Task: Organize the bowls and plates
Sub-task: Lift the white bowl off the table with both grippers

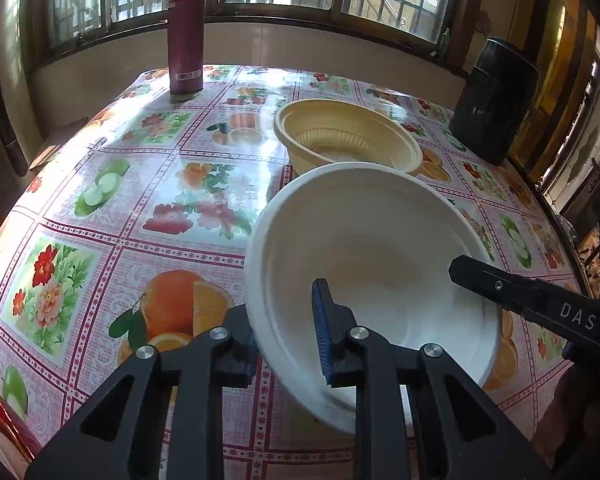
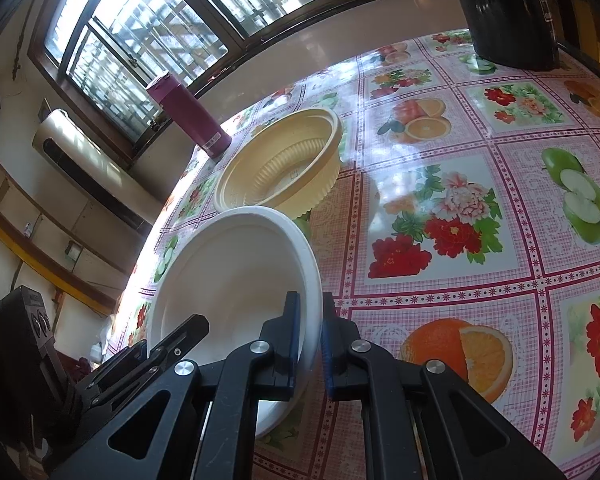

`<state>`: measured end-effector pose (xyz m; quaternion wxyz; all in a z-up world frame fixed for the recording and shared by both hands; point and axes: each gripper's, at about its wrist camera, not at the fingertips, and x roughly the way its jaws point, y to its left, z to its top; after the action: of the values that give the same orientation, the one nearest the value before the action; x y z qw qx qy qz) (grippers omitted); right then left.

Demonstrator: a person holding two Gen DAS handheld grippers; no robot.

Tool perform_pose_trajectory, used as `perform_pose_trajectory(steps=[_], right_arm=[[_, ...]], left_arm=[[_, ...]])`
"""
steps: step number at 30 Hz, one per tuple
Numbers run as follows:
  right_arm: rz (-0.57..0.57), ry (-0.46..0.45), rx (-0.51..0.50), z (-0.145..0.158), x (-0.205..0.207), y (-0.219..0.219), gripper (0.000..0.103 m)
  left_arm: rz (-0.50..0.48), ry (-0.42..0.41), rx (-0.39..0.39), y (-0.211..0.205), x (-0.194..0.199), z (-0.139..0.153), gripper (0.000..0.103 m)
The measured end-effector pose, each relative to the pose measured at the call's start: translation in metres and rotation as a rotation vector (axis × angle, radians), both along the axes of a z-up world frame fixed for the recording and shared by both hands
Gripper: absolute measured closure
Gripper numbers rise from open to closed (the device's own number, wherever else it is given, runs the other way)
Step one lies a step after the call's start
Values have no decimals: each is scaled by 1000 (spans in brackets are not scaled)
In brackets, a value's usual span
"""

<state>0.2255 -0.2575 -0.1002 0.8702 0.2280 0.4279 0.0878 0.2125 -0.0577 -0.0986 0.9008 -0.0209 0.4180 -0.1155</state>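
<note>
White bowl sits clamped by its rim between both my left gripper and right gripper, steadying it for stacking into the yellow bowl beyond the jaws

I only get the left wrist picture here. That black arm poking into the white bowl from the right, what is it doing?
Observer: That is the right gripper, shut on the white bowl, pinching its rim.
Operator: Anything off to the left, past the table?
Observer: A white appliance is mounted on the wall below the window.
Operator: Does the yellow bowl hold anything?
Observer: The yellow bowl looks empty, with only a small mark on its ribbed bottom.
</note>
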Motion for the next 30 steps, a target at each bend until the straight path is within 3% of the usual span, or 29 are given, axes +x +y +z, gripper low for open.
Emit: perform_pose_trajectory(steps=[15, 30], right_arm=[[-32, 4, 40, -1, -14, -7, 94], [-63, 6, 67, -3, -58, -15, 94]], left_arm=[[-11, 0, 40, -10, -9, -2, 82], [-58, 7, 78, -17, -50, -4, 82]])
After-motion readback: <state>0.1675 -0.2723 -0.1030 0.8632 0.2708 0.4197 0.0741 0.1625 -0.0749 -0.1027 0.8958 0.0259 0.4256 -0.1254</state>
